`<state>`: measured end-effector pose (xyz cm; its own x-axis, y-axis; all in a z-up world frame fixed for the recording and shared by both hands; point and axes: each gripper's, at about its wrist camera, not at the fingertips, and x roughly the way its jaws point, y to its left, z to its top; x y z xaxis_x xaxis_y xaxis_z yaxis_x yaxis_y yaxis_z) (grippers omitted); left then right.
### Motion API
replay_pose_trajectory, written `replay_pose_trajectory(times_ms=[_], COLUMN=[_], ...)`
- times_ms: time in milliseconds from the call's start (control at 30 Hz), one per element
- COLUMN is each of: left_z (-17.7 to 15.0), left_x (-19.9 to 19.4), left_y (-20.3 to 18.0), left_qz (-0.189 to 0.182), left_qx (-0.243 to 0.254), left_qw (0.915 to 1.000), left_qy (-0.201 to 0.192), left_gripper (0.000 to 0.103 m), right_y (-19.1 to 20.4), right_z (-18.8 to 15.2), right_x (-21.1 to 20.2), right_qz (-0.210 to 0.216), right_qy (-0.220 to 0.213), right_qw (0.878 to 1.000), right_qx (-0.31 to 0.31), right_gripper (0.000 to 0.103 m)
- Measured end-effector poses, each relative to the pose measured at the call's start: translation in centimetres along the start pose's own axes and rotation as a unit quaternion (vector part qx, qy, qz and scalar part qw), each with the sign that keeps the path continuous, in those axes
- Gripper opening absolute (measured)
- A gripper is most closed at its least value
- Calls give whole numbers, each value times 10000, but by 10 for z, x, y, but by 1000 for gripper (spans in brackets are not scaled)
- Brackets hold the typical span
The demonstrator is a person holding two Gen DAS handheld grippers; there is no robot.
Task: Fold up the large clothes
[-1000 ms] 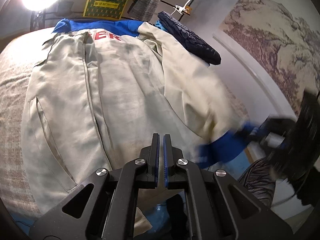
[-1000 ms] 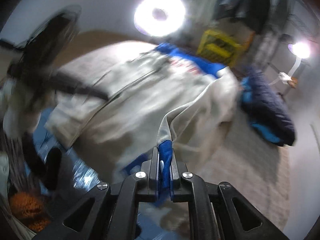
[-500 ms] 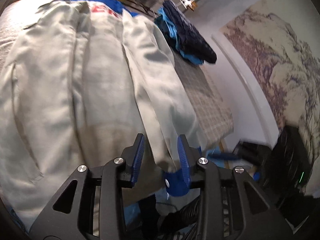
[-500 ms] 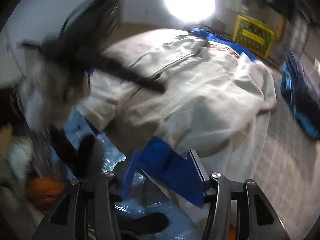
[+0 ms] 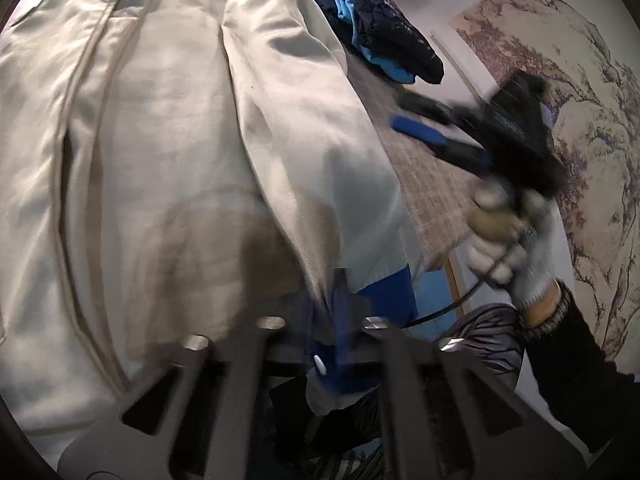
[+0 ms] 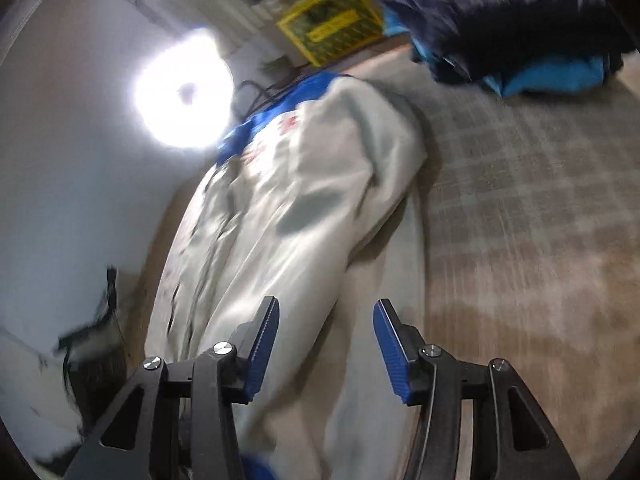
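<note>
A large beige jacket (image 5: 180,140) with blue trim and red letters lies spread on the bed, its right sleeve folded in along the body. My left gripper (image 5: 340,292) is shut on the sleeve's blue cuff (image 5: 384,296) at the near edge of the bed. In the right wrist view the same jacket (image 6: 304,208) stretches away under my right gripper (image 6: 324,340), which stands open with nothing pinched between its blue pads. From the left wrist view, that right gripper (image 5: 420,120) hovers over the bed cover to the jacket's right, held by a gloved hand (image 5: 508,248).
A dark blue and light blue pile of clothes (image 6: 500,12) sits at the far right of the plaid bed cover (image 6: 520,200). A yellow crate (image 6: 332,20) and a ring light (image 6: 184,88) stand beyond the bed. A painted wall (image 5: 560,80) runs along the right.
My right gripper let go of the blue cuff, opened and swung out to the right over the bed. My left gripper opened, moved down to the cuff and shut on it.
</note>
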<state>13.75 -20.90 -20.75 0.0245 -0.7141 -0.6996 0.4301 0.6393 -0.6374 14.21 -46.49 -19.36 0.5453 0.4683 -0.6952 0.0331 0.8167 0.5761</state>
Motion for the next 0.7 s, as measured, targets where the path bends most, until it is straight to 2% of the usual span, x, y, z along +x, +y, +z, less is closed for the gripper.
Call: replay_pose_trajectory(times_ms=[167, 200, 300, 333, 433, 533, 633, 700], left_z=[5, 1, -10, -13, -20, -29, -31, -29], left_x=[-34, -44, -60, -62, -62, -65, -69, -67], left_y=[14, 22, 45, 54, 66, 58, 48, 40], left_qz=[-336, -323, 20, 37, 45, -45, -439, -295], left_qx=[-303, -430, -671, -821, -1054, -1002, -1112, -916], left_qw=[9983, 9975, 9958, 9947, 9926, 9933, 9916, 9941], left_qy=[-359, -461, -624, -619, -601, -580, -494, -490], left_gripper=[4, 3, 3, 3, 3, 3, 3, 3], right_y=[-26, -28, -28, -29, -26, -12, -1, -6], right_z=[24, 29, 44, 48, 58, 67, 75, 81], right_x=[41, 46, 57, 61, 73, 64, 29, 7], right_qz=[2, 19, -74, -87, -15, -111, -11, -15], right_qy=[70, 25, -103, -117, -81, -78, -300, -571], right_qw=[9983, 9981, 9981, 9979, 9978, 9991, 9994, 9980], right_qx=[581, 618, 610, 624, 657, 399, 162, 262], right_gripper=[47, 46, 36, 30, 2, 1, 1, 1])
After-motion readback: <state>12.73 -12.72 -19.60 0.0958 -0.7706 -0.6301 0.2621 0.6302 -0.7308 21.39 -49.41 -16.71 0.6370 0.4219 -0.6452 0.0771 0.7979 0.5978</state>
